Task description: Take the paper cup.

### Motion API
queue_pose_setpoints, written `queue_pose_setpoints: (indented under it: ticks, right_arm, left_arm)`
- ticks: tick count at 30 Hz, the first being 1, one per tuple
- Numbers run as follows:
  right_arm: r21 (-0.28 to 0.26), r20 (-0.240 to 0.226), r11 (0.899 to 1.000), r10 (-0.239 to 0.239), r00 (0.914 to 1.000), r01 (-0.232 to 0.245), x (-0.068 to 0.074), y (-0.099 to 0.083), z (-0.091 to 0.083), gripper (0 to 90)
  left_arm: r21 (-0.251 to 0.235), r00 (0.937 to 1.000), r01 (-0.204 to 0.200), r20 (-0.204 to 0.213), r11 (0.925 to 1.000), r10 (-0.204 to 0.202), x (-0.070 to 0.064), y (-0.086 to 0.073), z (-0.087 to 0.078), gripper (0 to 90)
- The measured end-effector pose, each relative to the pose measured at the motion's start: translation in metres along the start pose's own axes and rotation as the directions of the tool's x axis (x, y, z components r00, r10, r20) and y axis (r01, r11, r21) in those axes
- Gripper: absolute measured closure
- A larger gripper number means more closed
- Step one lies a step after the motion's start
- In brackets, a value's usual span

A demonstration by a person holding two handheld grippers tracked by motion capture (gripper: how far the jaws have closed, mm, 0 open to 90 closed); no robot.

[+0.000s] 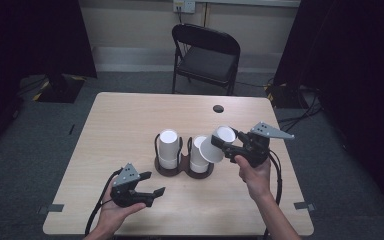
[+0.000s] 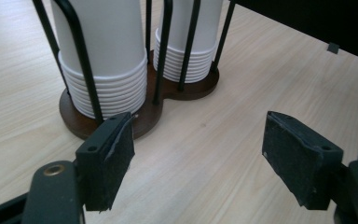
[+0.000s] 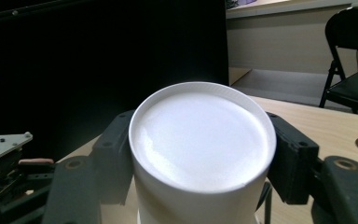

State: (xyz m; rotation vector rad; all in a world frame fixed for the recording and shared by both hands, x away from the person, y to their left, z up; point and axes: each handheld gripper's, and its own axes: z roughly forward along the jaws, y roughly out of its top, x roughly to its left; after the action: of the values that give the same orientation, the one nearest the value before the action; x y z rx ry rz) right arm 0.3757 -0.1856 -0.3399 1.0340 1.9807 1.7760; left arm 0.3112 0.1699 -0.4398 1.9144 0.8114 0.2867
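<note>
My left gripper (image 1: 149,183) hovered with jaws spread apart, near and left of the dark wooden two-slot cup holder (image 1: 183,170) with its stacked white paper cups (image 1: 168,148). To the right, my right gripper (image 1: 228,146) clamped one white paper cup (image 1: 218,143), tilted above the right-hand stack (image 1: 198,155).

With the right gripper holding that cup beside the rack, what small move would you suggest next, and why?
Probably lift the cup a little higher and clear of the right stack. The right gripper is shut on it, tilted, right above that stack in the rack, so it seems just pulled free. The left gripper waits open on the table, nearer the person.
</note>
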Motion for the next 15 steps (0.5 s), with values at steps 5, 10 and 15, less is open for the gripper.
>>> queue_pose_setpoints:
  ticks: [5,10,15]
  right_arm:
    - [0.006,-0.031,0.999,0.032,0.999,-0.032,0.001,-0.005,-0.002,34.1]
    - [0.015,-0.073,0.996,0.089,0.9934,-0.088,0.001,-0.011,-0.004,34.1]
    - [0.016,-0.087,0.994,0.113,0.9897,-0.112,0.006,-0.016,-0.005,34.2]
  left_arm:
    - [0.001,1.0,0.005,0.001,1.0,-0.005,-0.001,0.0,0.001,23.8]
    - [-0.001,1.0,0.004,0.001,1.0,-0.004,0.0,0.0,-0.001,31.4]
    - [-0.017,1.0,0.005,0.0,0.9998,-0.005,-0.003,0.006,-0.001,29.8]
